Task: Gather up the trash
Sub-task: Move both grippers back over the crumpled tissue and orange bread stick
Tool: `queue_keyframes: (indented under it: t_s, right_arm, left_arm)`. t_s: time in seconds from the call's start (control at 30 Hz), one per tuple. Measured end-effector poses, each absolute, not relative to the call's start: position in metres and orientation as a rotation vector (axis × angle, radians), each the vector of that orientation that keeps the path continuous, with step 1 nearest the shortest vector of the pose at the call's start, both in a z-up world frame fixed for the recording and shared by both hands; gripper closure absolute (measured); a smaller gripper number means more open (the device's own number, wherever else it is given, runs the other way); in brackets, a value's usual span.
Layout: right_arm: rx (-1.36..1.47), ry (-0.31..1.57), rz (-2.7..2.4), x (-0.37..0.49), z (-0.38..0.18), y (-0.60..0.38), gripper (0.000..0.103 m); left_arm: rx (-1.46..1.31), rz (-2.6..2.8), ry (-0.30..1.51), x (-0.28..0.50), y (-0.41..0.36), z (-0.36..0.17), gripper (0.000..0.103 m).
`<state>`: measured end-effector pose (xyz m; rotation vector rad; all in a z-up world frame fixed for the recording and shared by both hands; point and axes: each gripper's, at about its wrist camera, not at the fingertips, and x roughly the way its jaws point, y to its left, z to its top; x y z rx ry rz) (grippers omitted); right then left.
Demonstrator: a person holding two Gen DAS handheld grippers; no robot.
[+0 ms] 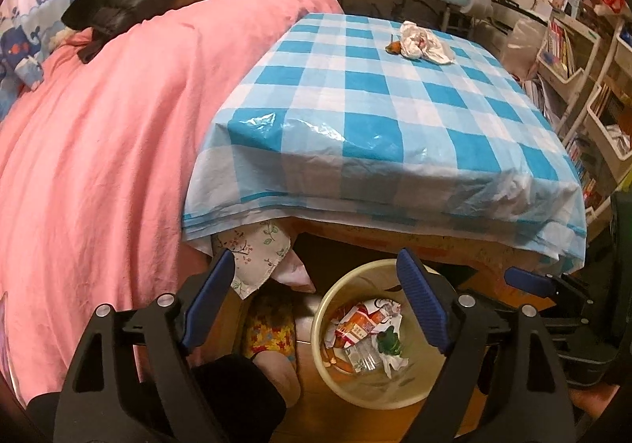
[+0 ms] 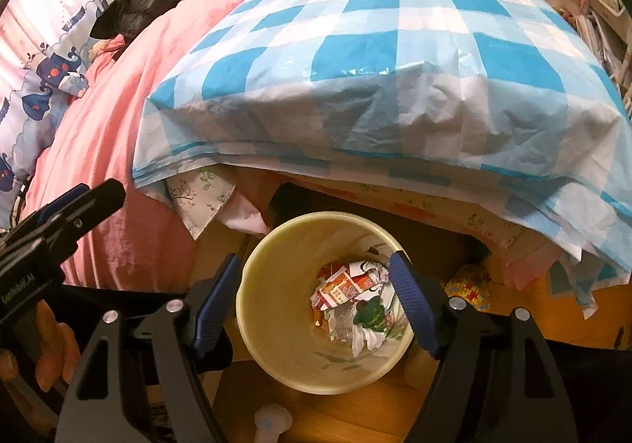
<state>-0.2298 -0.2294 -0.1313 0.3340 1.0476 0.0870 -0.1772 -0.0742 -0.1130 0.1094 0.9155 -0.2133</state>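
Both claws, left (image 1: 316, 308) and right (image 2: 316, 308), gape wide and empty over the bin (image 2: 276, 245). Crumpled wrapper (image 1: 424, 42) lies at the counter's (image 1: 355, 107) twelve o'clock edge; next comes reaching for it.

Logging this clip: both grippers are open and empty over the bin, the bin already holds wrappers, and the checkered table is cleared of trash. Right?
Not quite. The table isn't cleared: crumpled white paper still lies at its far end, shown in both wrist views. The rest holds: left gripper and right gripper are open and empty over the bin, which holds wrappers.
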Motion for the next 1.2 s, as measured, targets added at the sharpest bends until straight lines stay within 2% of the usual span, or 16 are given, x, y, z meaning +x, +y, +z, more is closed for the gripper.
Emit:
queue_keyframes:
  t_s: [0.27,0.57,0.83,1.2]
  right_arm:
    - [0.281,0.875,0.113,-0.224,-0.081,-0.227,0.028]
    - [0.328,0.795,0.033,-0.137,-0.043,-0.281,0.027]
    - [0.371,0.783,-0.056,-0.029,-0.040,-0.322,0.027]
    - [0.482,0.865,-0.083,0.093,-0.071,-0.339,0.027]
  left_arm:
    - [0.027,-0.224,0.844,-0.165,-0.069,-0.088,0.021]
    - [0.021,-0.242,0.829,-0.102,-0.089,-0.067,0.019]
    - [0.021,-0.226,0.849,-0.021,-0.100,-0.064,0.019]
    - [-0.016,-0.181,0.907,0.062,-0.101,-0.071,0.019]
